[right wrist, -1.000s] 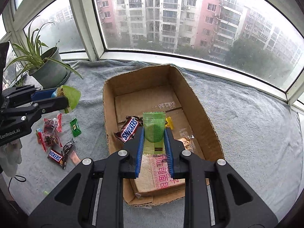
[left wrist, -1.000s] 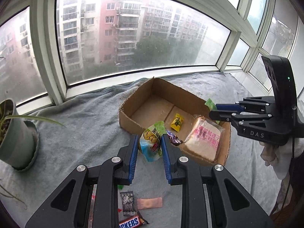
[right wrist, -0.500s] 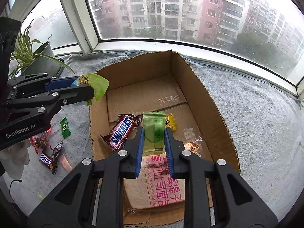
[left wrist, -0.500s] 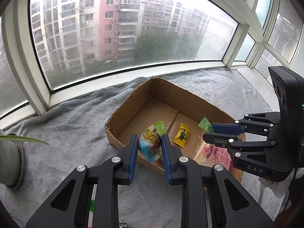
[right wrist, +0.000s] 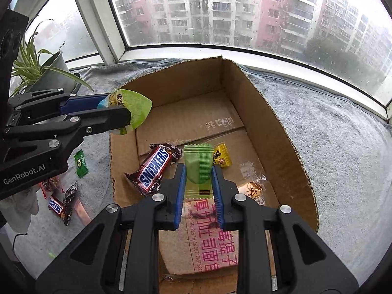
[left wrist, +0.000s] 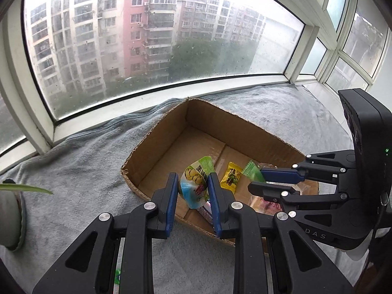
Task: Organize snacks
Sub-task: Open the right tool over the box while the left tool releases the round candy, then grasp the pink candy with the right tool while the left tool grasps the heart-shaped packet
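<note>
A brown cardboard box (left wrist: 152, 144) (right wrist: 276, 127) sits on a grey blanket. My left gripper (left wrist: 192, 183) is shut on a green-and-blue jelly cup (left wrist: 196, 183) (right wrist: 132, 110) and holds it above the box's near-left rim. My right gripper (right wrist: 198, 174) is shut on a green wafer packet (right wrist: 198, 165) (left wrist: 252, 172) and holds it above the box floor. Inside the box lie a Snickers bar (right wrist: 154, 166), a yellow candy (left wrist: 230, 177) (right wrist: 221, 156), a clear wrapper (right wrist: 253, 187) and a pink toast bread bag (right wrist: 210, 235).
On the blanket left of the box lie a small green candy (right wrist: 80, 163), a small Snickers (right wrist: 55, 204) and dark and red wrappers (right wrist: 69, 196). A potted plant (right wrist: 52, 69) stands at the far left by the window (left wrist: 147, 36).
My left gripper has carried the jelly cup from the blanket toward and over the box's rim. My right gripper has moved deeper over the box with the green packet still held.
</note>
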Demonstrator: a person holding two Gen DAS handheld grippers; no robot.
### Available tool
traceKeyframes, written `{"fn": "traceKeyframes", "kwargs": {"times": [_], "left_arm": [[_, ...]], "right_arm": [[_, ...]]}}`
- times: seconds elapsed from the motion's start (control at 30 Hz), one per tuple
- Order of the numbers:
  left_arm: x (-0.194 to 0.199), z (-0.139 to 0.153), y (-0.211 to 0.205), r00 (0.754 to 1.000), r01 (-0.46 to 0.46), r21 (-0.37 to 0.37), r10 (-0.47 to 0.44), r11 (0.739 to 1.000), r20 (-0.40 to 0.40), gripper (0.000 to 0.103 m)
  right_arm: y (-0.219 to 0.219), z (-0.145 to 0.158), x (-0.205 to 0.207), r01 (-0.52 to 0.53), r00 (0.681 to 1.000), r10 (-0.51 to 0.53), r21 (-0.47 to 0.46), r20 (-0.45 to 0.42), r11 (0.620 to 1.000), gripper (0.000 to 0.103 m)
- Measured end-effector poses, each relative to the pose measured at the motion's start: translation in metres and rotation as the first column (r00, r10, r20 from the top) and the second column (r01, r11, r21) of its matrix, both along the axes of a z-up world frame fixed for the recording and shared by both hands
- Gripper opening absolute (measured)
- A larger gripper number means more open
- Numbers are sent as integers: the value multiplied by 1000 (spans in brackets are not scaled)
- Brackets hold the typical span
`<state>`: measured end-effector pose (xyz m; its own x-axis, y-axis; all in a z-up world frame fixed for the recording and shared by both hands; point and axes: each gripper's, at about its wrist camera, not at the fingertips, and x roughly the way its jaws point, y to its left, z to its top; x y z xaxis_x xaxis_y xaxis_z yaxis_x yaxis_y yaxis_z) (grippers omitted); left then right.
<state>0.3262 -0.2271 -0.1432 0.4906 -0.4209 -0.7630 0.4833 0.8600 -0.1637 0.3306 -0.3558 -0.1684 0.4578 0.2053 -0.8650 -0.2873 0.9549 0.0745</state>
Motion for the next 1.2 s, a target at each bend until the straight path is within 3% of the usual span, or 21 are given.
{"fn": "traceKeyframes", "kwargs": {"times": [0.13,0.23,0.27,0.33,0.7,1.0,1.2], "left_arm": [[0,1,-3,1000,4,7,-4,1000,-1,23],[1,3,-4,1000,-8,7,8,1000,-3,24],[1,3,-4,1000,-11,9,11,1000,-3,29],[1,5,-4,1000,-15,9,15,1000,-2,39],[-10,20,6,999,-24,-3,24,1000,22,40],[-38,53,63,995,-69,-22,71,997,76,40],[-67,58,109,991,-100,-18,101,995,88,40]], "right_arm": [[0,4,-2,6,1000,-5,-17,22,1000,24],[-1,7,-4,14,999,-13,-24,36,1000,51],[-1,8,-5,15,999,-14,-29,42,999,60],[-1,10,-6,16,999,-14,-34,46,999,60],[3,30,-24,13,997,-12,-23,73,1000,60],[30,54,-62,-51,993,50,7,103,999,60],[52,58,-92,-105,990,100,43,100,994,60]]}}
